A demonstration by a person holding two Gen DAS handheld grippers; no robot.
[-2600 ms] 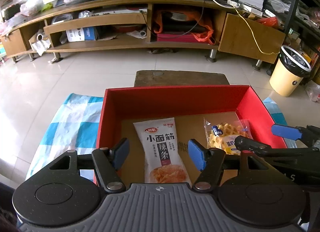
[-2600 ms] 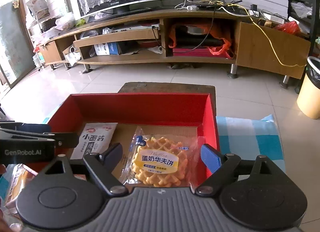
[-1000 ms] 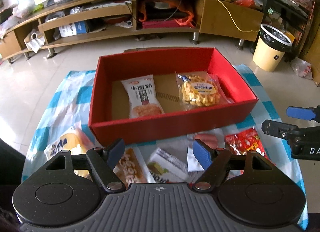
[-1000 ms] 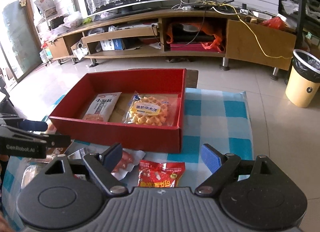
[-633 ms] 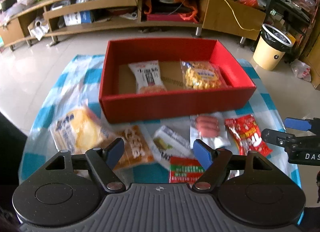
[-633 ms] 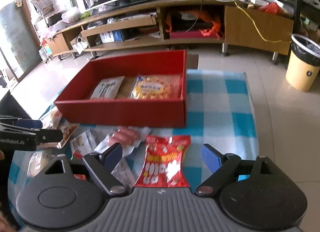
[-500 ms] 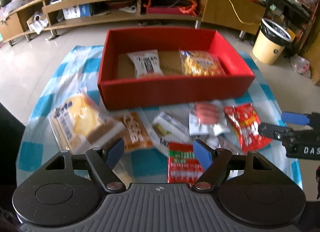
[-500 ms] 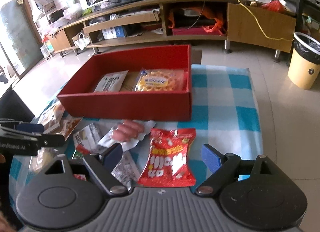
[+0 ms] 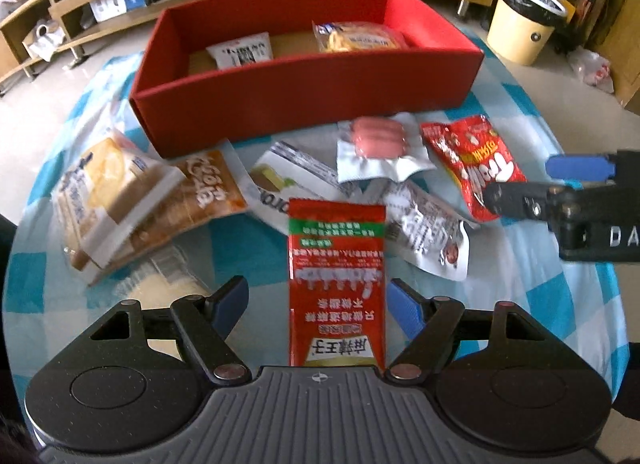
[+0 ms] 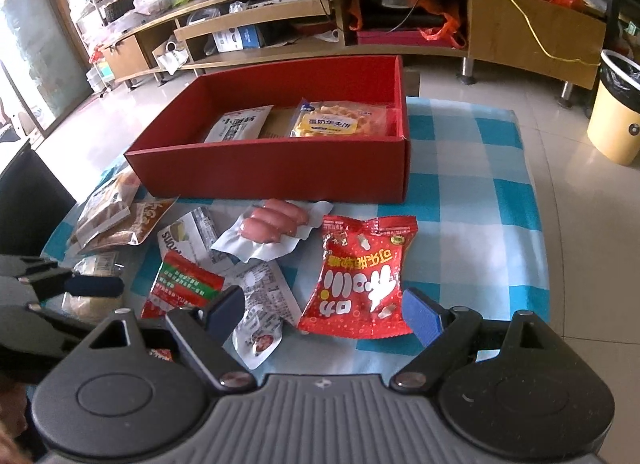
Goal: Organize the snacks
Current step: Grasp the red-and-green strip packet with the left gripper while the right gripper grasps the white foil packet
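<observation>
Both claws are hanging released, nothing btwn pads. Left gripper (image 9: 316, 304) is straddling the red-green sachet (image 9: 337, 280), near the red box (image 9: 304, 92); right gripper (image 10: 322, 314) is over the red puffed bag (image 10: 362, 276). Risk: sachet's overlapping the white wrapper (image 9: 430, 232), so pads may be pinching both; puffed bag could be slipping out.

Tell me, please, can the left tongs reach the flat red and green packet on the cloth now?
Probably yes. The left tongs are open with the red and green packet lying between the tips, nothing on top of it.
</observation>
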